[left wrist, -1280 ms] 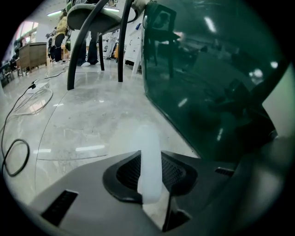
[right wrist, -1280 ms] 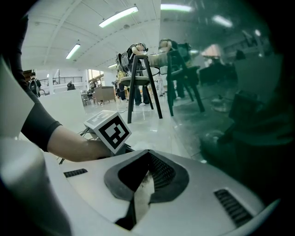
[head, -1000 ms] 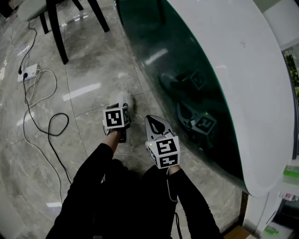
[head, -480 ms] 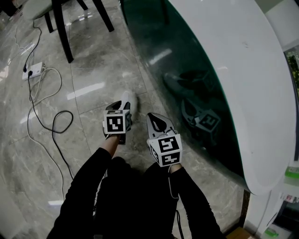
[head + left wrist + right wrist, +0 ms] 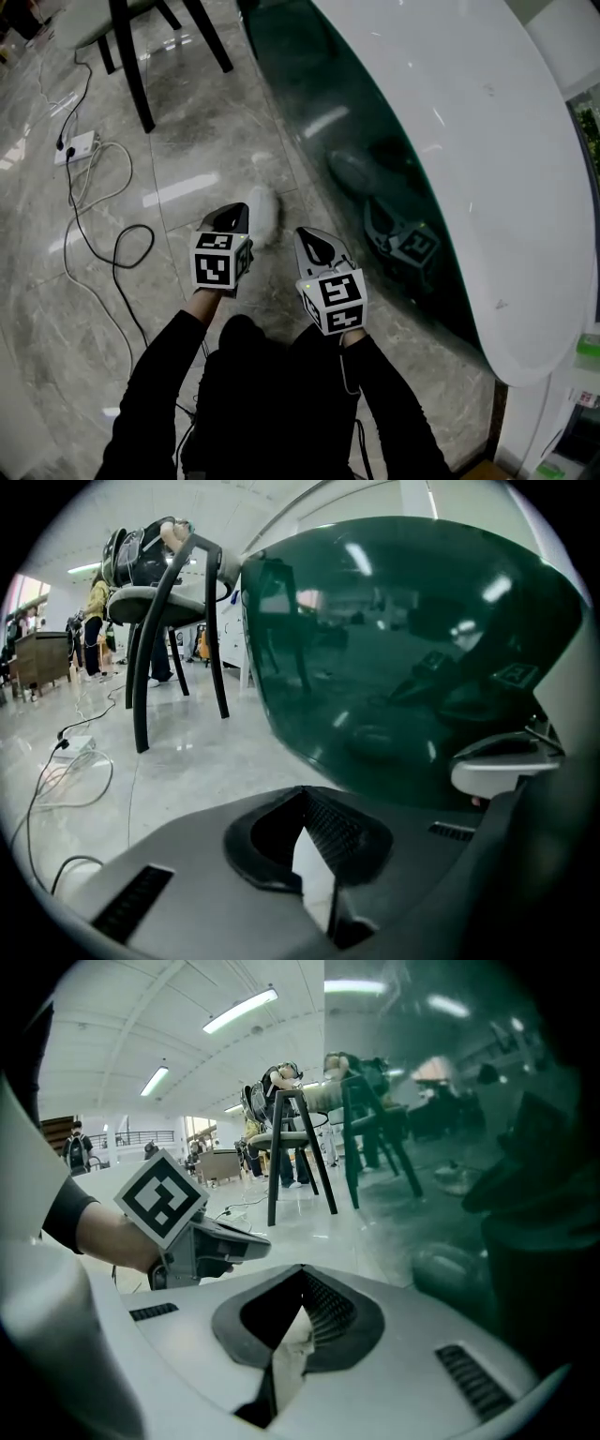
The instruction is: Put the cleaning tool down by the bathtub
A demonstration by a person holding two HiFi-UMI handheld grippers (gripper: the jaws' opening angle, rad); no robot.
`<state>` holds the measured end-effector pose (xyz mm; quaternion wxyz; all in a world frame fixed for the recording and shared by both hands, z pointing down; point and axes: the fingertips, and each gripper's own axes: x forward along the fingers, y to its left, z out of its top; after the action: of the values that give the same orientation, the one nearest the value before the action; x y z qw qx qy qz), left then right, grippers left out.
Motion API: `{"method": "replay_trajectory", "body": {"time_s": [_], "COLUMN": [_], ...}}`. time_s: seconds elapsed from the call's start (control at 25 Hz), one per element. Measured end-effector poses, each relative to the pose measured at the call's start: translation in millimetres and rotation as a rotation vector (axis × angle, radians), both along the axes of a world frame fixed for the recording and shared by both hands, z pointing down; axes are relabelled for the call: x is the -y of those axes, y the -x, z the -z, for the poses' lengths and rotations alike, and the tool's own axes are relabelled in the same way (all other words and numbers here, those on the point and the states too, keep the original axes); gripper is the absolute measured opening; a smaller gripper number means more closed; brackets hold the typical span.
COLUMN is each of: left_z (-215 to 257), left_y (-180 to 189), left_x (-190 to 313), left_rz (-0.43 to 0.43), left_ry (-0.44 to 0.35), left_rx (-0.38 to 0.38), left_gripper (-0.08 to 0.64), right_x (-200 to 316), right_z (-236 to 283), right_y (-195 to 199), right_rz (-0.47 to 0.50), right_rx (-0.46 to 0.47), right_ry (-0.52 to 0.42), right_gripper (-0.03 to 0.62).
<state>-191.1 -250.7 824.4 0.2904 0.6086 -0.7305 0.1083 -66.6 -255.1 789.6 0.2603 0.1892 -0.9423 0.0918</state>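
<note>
cleaning tool [image 5: 263, 212] lies on floor [image 5: 202, 141] beside bathtub [image 5: 450, 141], just beyond left gripper [image 5: 232, 216], clear of its jaws, which are closing together empty. right gripper [image 5: 314, 242] jaws together, empty.

No words, brands or numbers can be read. The left gripper [image 5: 231, 217] and right gripper [image 5: 316, 248] carry only black-and-white square marker patterns. Green labels [image 5: 589, 345], far right of the fingers, are too blurred to read.

cleaning tool [image 5: 263, 214] on floor [image 5: 202, 141] | bathtub [image 5: 487, 122] just right | chair [image 5: 139, 80] behind | power strip [image 5: 75, 147] left
</note>
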Motion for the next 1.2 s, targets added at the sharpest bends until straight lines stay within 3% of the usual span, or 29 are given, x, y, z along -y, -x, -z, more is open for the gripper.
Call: {"method": "replay_trajectory", "body": {"time_s": [0.52, 1.2], "left_z": [39, 60], "left_y": [-19, -31], "left_x": [-50, -46], "left_rz": [-0.062, -0.075], "left_ry": [-0.063, -0.108], "left_rx": [0.048, 0.050], "left_gripper": [0.008, 0.008], "right_x": [-8, -9], "right_z": [13, 20], "right_y": [-4, -10], "right_rz": [0.022, 0.042], "right_rx": [0.036, 0.043], "right_ry": [0.007, -0.003], "right_gripper": [-0.002, -0.002]}}
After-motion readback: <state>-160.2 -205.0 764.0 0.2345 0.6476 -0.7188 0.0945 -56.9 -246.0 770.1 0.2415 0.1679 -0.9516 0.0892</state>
